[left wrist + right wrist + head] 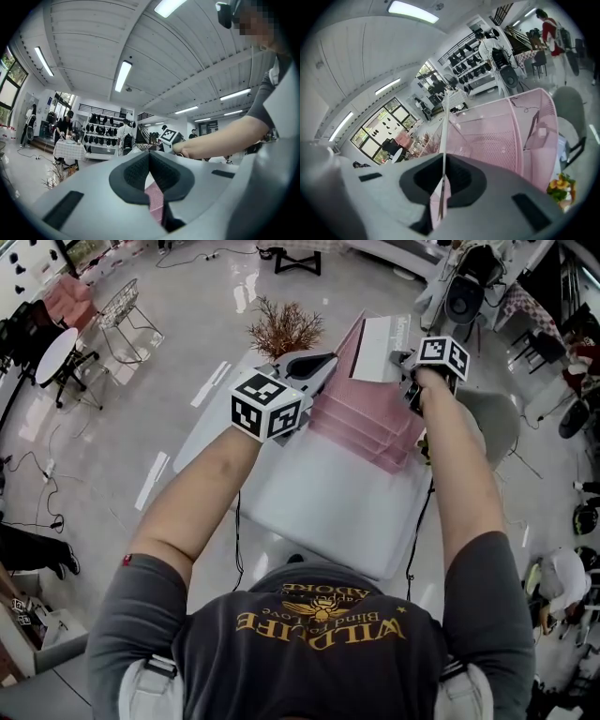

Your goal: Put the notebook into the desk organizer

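In the head view, my right gripper [405, 360] holds the notebook [380, 348] above the far end of the pink desk organizer [361, 423] on the white desk [309, 507], with my left gripper [328, 360] just left of it. In the left gripper view, my jaws are closed together and empty. In the right gripper view, my jaws pinch the thin notebook, seen edge-on, near the organizer's mesh.

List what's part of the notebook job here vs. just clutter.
Job:
- thin white notebook, clamped in the right gripper
- pink mesh tiered desk organizer
- left gripper, closed
- white table underneath

Clutter:
- dried reddish-brown plant
- yellow flowers
- white wire chair
- round white side table
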Tool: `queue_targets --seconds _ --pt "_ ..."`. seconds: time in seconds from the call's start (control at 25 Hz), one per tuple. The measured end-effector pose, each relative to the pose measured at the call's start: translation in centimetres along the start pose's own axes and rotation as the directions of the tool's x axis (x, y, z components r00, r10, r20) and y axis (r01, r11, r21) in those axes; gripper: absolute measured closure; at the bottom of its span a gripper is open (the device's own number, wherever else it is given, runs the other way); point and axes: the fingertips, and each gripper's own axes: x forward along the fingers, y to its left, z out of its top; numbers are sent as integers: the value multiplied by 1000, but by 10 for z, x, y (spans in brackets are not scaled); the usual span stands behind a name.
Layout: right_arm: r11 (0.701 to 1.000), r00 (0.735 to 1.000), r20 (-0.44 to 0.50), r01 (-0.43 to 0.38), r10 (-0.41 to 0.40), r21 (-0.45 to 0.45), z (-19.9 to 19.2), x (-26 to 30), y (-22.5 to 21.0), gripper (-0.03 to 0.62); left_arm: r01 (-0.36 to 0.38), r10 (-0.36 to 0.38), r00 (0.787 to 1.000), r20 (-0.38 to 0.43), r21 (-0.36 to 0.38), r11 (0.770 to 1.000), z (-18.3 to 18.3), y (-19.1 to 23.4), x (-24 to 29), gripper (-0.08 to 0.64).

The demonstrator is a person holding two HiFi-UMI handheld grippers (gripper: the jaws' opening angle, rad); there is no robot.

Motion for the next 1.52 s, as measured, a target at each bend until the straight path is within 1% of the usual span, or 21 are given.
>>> queue_targets --seconds 0.08,0.2,0.32,0.44,0.52,0.6,0.72,0.76,0.88,0.96,1.0,1.04,1.08,1.12,1.2,1.28,1.32,1.36,1.52 --pt "999 999 -11 46 -46 -27 -1 3 -7 583 4 -4 1000 -3 2 1000 -2 2 -1 560" --pt "984 990 -31 133 -137 -116 -5 8 -15 583 11 -11 1000 -9 1 1000 -6 4 -2 560" --pt "953 975 -39 204 -217 -223 -9 13 -16 581 19 -19 1000 -18 9 1000 -10 3 -2 560" --pt "908 956 -47 259 -290 -330 -13 19 -16 578 24 -24 999 -21 14 1000 -10 2 -1 560" --pt "866 937 -43 301 -346 -400 -15 21 -16 571 29 -29 999 -21 14 999 -9 2 -2 560" --pt "815 915 -35 339 -402 -470 -15 22 -17 561 34 -33 999 -22 17 999 -9 1 -3 560" --pt "716 877 -13 384 -481 -584 -18 25 -19 530 31 -30 999 -28 21 999 -10 2 -7 560" --pt "690 867 -1 396 -499 -606 -18 26 -20 525 29 -28 999 -30 21 999 -11 3 -8 560" --pt "638 841 35 435 -539 -635 -16 26 -23 505 25 -24 999 -34 27 999 -10 6 -11 560" --pt "591 817 70 471 -573 -655 -11 23 -26 467 20 -19 999 -35 34 999 -9 8 -12 560" --pt "566 803 86 487 -589 -666 -8 20 -28 436 18 -17 999 -35 36 999 -8 8 -12 560" --pt "548 795 97 496 -599 -674 -5 18 -29 377 17 -16 999 -33 37 999 -7 8 -12 560" --pt "538 791 104 500 -603 -679 -4 17 -30 338 16 -15 999 -31 37 999 -6 7 -12 560" --pt "534 789 110 503 -604 -679 -3 15 -31 323 17 -16 999 -29 37 999 -6 6 -12 560" --pt "530 788 126 513 -603 -675 -1 10 -29 310 19 -18 1000 -25 38 999 -5 4 -14 560" --pt "533 796 146 516 -588 -671 3 7 -23 308 20 -19 1000 -20 39 999 -3 4 -17 560" --pt "542 808 155 510 -569 -668 6 7 -20 308 20 -19 1000 -16 38 999 -2 3 -18 560" --pt "557 823 160 499 -546 -664 8 5 -16 308 20 -20 1000 -11 36 999 0 2 -18 560" --pt "628 876 169 447 -452 -637 11 -19 4 308 20 -20 1000 14 35 999 10 -7 -16 560"
